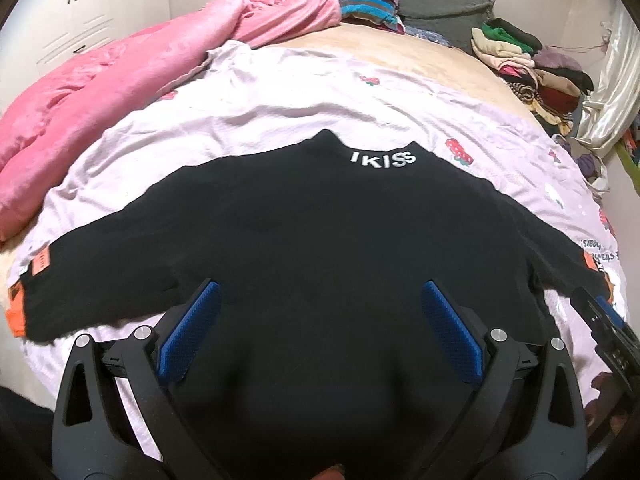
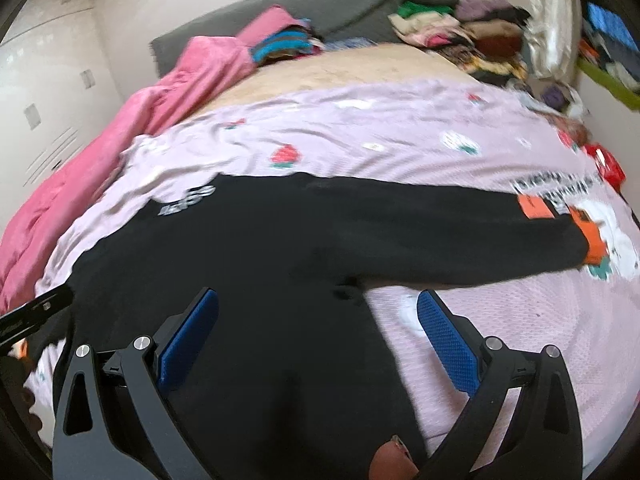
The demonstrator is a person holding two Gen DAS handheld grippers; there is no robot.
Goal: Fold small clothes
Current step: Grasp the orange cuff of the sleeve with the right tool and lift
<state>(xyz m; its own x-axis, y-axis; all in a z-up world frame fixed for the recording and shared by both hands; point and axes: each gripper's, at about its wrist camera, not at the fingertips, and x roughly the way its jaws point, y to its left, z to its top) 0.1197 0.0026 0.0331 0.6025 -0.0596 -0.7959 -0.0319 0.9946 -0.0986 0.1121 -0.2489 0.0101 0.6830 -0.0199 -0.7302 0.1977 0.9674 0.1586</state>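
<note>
Black sweater (image 1: 320, 240) lies spread, seemingly flat, on lilac sheet (image 1: 248, 120).

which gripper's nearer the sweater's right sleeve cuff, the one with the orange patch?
Right. The right gripper hovers open at the sweater's right armpit, just below that sleeve leading to the orange-patched cuff. The left gripper hovers open over mid-body, farther off.
</note>
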